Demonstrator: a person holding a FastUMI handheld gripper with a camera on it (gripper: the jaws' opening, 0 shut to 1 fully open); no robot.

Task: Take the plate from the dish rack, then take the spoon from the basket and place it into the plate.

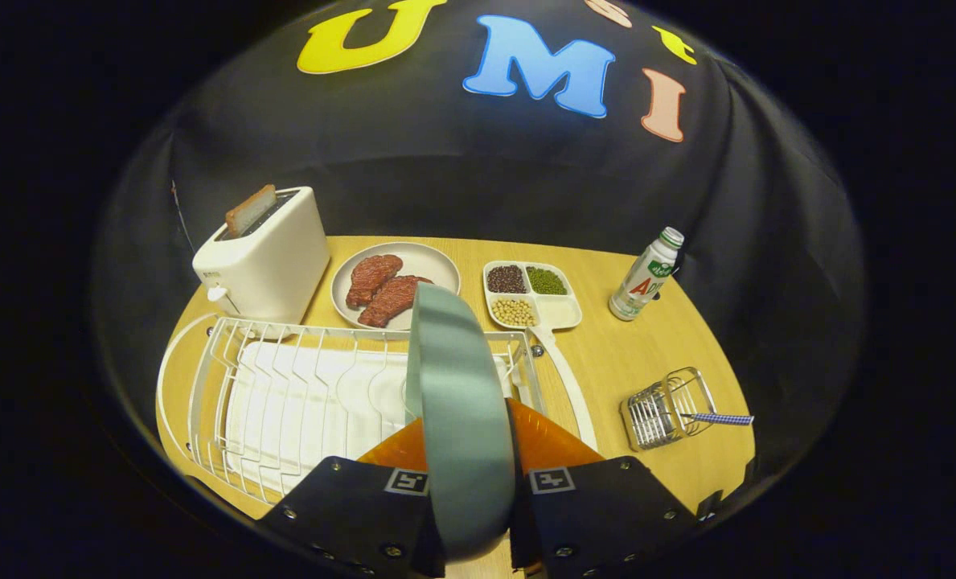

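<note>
The gripper (468,474) is clamping a grey-green plate (457,402) edge-on between its 2 fingers at bottom center, above the white dish rack (285,394), hiding part of it. At lower right, the spoon (719,418) is lying in the wire basket (666,418), bowl hidden.

Dish rack (285,394) sits before toaster (264,253) (basket (666,418) well right).

Gripper (468,474) sits raised and level, its two fingers (365,507) closed in from either side, both pressing on the plate (453,386), which stands upright and edge-on between them.
</note>
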